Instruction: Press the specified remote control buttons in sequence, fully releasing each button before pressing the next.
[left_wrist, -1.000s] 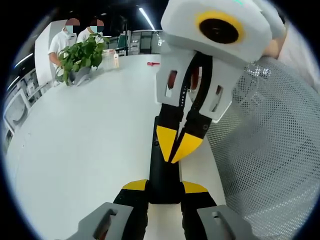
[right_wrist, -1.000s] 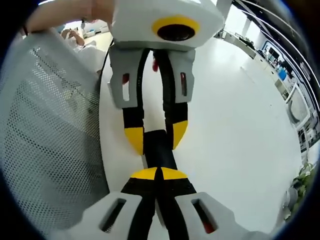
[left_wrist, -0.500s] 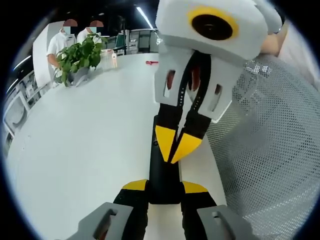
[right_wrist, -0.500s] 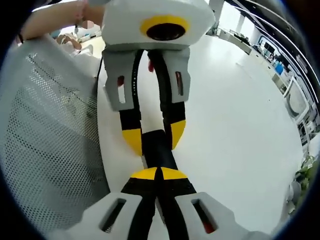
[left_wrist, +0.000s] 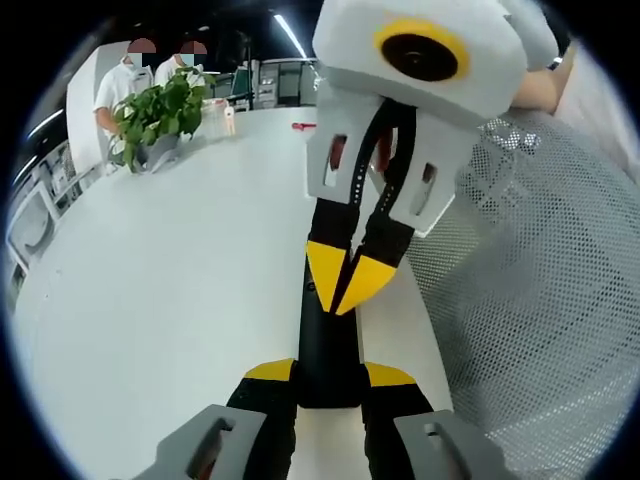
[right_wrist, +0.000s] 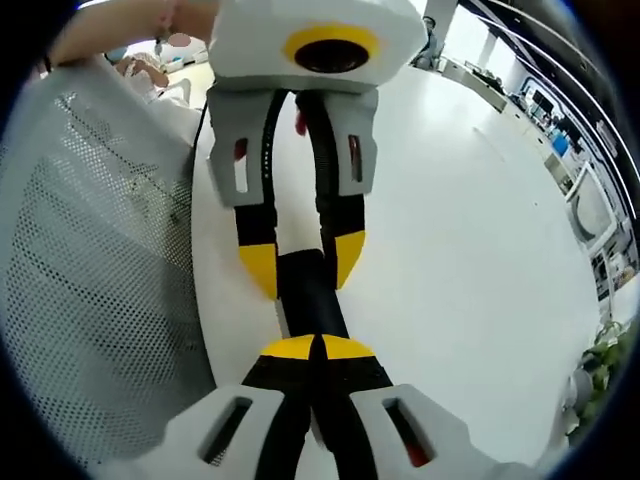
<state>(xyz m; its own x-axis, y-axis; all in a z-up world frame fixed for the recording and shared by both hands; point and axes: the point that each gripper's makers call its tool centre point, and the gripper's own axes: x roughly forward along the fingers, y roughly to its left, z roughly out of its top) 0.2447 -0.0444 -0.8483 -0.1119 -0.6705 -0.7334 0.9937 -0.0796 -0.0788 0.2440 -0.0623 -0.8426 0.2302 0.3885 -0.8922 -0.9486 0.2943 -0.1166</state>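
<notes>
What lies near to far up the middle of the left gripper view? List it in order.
Left gripper clamped on the black remote control → right gripper, tips closed over the remote → red object on the white table.

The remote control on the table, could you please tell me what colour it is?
The remote control is black, clearest in the left gripper view, lying on the white table.

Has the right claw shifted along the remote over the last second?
Yes. In the left gripper view, the shut right claw has drawn slightly up the black remote, away from the left claw.
</notes>
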